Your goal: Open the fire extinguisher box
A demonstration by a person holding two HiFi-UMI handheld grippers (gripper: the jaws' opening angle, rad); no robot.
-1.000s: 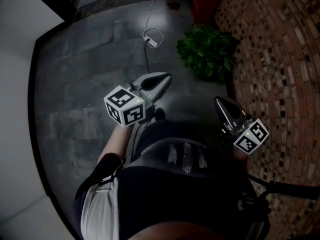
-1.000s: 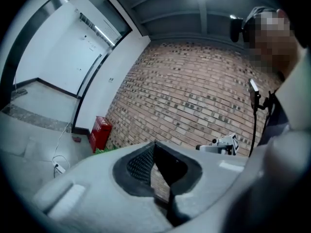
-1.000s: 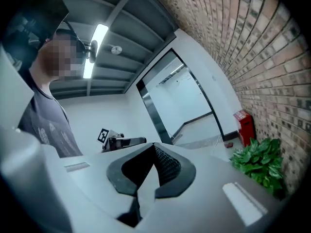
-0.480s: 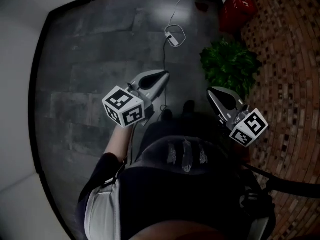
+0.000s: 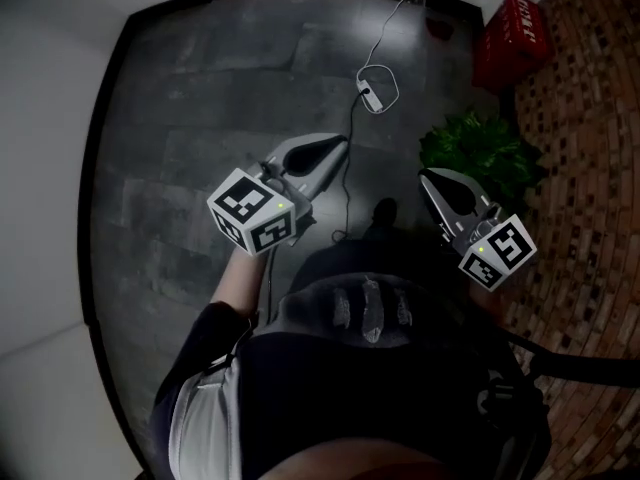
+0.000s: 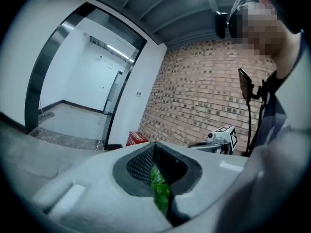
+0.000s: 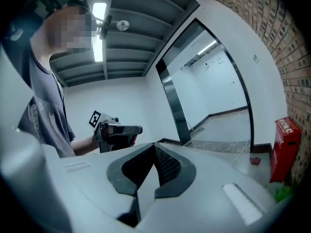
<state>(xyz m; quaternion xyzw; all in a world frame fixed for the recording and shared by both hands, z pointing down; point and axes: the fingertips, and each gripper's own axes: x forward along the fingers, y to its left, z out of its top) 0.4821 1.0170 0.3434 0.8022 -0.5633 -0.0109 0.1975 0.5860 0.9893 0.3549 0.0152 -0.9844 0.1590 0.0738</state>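
The red fire extinguisher box (image 5: 520,43) stands on the floor against the brick wall at the head view's top right, well beyond both grippers. It shows small in the left gripper view (image 6: 136,138) and at the right edge of the right gripper view (image 7: 285,147). My left gripper (image 5: 335,148) is held out level over the dark tiles, jaws together and empty (image 6: 155,147). My right gripper (image 5: 432,178) sits beside it, nearer the wall, also shut with nothing held (image 7: 155,147).
A green potted plant (image 5: 480,153) stands on the floor between my right gripper and the red box. A cable with a white plug block (image 5: 372,96) trails across the tiles. A brick wall (image 5: 590,218) runs along the right, a white wall with a dark frame (image 5: 100,168) along the left.
The red box, plant and cable have slid right and down in the head view as the person walks on. Both grippers stay in front of the body, jaws unchanged.
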